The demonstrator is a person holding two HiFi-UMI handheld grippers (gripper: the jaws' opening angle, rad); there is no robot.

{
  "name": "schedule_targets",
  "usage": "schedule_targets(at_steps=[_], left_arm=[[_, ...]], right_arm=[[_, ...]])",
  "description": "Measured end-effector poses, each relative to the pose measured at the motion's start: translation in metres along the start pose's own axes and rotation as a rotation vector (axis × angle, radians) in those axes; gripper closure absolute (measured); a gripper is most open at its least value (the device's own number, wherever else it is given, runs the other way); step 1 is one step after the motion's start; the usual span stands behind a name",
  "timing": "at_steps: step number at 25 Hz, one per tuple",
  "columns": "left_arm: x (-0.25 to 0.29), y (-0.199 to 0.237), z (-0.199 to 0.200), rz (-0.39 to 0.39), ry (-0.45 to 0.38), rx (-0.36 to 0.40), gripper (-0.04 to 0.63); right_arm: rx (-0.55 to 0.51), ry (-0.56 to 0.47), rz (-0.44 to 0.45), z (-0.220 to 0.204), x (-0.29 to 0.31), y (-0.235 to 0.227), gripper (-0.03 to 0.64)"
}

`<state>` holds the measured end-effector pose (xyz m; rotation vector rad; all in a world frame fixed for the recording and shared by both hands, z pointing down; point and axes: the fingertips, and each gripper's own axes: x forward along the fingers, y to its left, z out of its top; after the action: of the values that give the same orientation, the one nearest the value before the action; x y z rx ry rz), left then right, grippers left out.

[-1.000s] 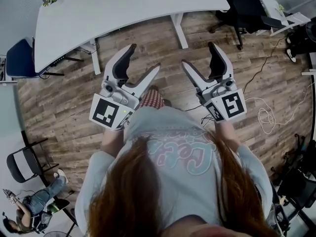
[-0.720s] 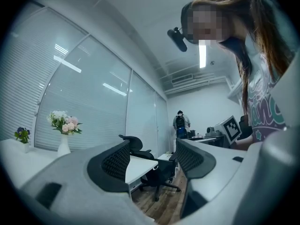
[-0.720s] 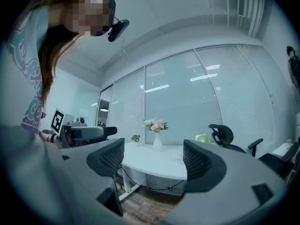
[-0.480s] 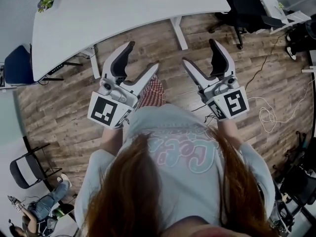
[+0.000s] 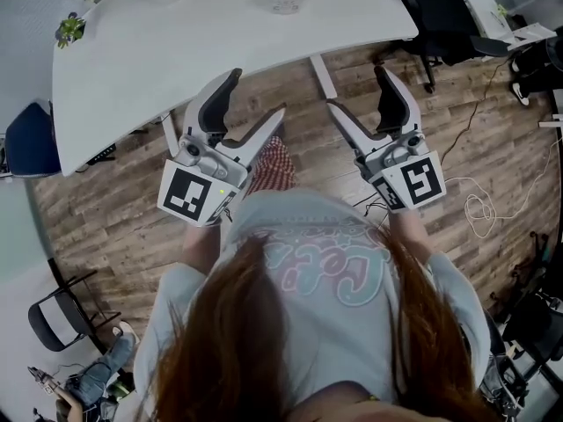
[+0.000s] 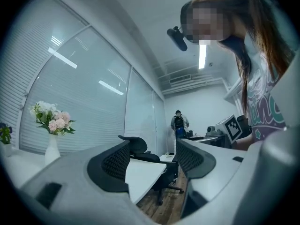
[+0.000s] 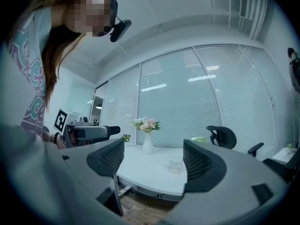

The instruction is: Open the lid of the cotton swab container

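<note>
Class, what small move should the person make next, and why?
Probably a step toward the white table: the left gripper and right gripper both hang open and empty short of it, and the small clear container sits toward its far side.

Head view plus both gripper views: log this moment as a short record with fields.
left gripper: open, nothing between the jaws
right gripper: open, nothing between the jaws
clear container: on the white table, ahead of both grippers, untouched; lid too small to judge
vase of flowers: on the table, apart from the container
task stage: not begun
</note>
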<state>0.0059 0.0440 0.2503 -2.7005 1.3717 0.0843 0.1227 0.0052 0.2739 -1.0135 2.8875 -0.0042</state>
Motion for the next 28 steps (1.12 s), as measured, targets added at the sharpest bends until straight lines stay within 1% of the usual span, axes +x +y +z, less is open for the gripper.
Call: schedule_targets(at_steps=[4,8,14,18,22,28], left_arm=[[0.011,0.030,-0.002,-0.007,0.000,0.000,0.316],[0.032,0.063,-0.007,-0.017,0.004,-0.006,0.316],[0.066,0.111,-0.013,-0.057,0.021,-0.008,0.316],[0.082,0.133,-0.012,-0.082,0.015,-0.022,0.316],[0.095,0.159,-0.018,-0.115,0.015,-0.051,0.316],[0.114,0.191,-0.023,-0.147,0.019,-0.042,0.316]], right_arm=[[-0.006,-0.002,-0.006,0.002,0.030,-0.009,0.236],[-0.014,0.023,0.008,-0.003,0.065,-0.023,0.238],[-0.004,0.035,-0.021,-0.005,0.113,-0.052,0.238],[-0.006,0.044,-0.024,-0.006,0.139,-0.062,0.238],[0.011,0.034,-0.048,-0.005,0.164,-0.074,0.238],[0.000,0.037,-0.069,-0.004,0.195,-0.089,0.238]])
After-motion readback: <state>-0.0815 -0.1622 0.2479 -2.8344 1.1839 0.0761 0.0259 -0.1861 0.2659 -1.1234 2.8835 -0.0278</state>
